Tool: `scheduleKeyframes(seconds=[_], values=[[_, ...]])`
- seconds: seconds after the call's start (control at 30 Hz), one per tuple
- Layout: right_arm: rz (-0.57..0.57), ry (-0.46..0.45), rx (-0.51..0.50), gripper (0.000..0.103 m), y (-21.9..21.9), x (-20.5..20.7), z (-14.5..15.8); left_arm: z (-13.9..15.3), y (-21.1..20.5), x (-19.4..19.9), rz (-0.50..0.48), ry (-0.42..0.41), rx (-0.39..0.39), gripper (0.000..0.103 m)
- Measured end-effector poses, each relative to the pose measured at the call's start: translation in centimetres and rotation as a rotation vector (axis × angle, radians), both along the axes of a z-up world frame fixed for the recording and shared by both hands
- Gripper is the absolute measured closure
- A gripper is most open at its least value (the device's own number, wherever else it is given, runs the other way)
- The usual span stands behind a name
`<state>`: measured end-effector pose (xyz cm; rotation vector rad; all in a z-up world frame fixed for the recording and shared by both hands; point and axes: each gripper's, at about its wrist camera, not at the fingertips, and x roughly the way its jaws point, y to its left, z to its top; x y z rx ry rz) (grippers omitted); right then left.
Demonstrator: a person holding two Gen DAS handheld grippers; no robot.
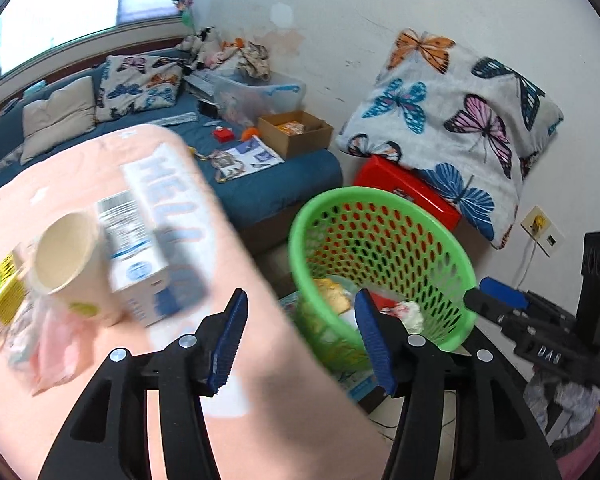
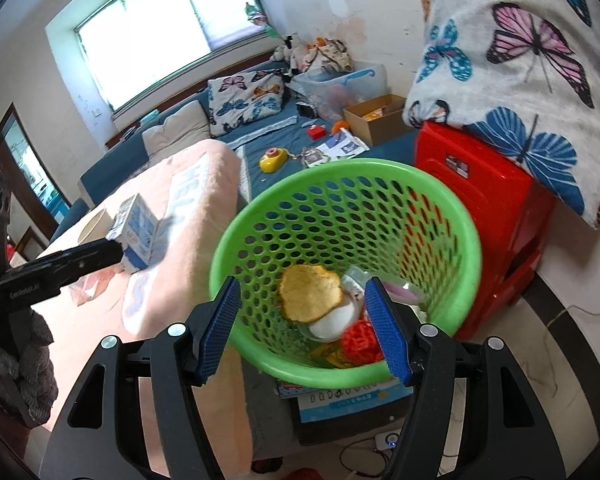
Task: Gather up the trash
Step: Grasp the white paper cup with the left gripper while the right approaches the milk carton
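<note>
Right wrist view: green basket (image 2: pixel 452 216) holds a yellow sponge (image 2: pixel 310 293).

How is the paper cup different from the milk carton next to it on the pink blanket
The paper cup is round, plain beige and open at the mouth; the milk carton is boxy, white and blue with printed labels, and looks closed. The cup lies tipped, its mouth facing the left camera, while the carton stands taller beside it. Both rest on the pink blanket, uncollected, outside the green basket.
</note>
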<state>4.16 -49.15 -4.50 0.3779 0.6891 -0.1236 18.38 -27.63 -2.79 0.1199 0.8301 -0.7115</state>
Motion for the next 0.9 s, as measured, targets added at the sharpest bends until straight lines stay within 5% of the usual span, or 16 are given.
scheduleKeyframes(seconds=[0.43, 0.67, 0.9], values=[[0.170, -0.007, -0.040, 0.035, 7.1, 5.1, 1.3, 0.2, 11.4, 1.6, 0.201, -0.021, -0.004, 0.047], [0.243, -0.023, -0.053, 0.034, 10.4, 6.8, 2.3, 0.2, 13.0, 4.6, 0.238, -0.032, 0.012, 0.041], [0.264, -0.008, -0.065, 0.034, 11.6, 7.9, 2.2, -1.0, 11.5, 8.0, 0.175, -0.034, 0.057, 0.034]])
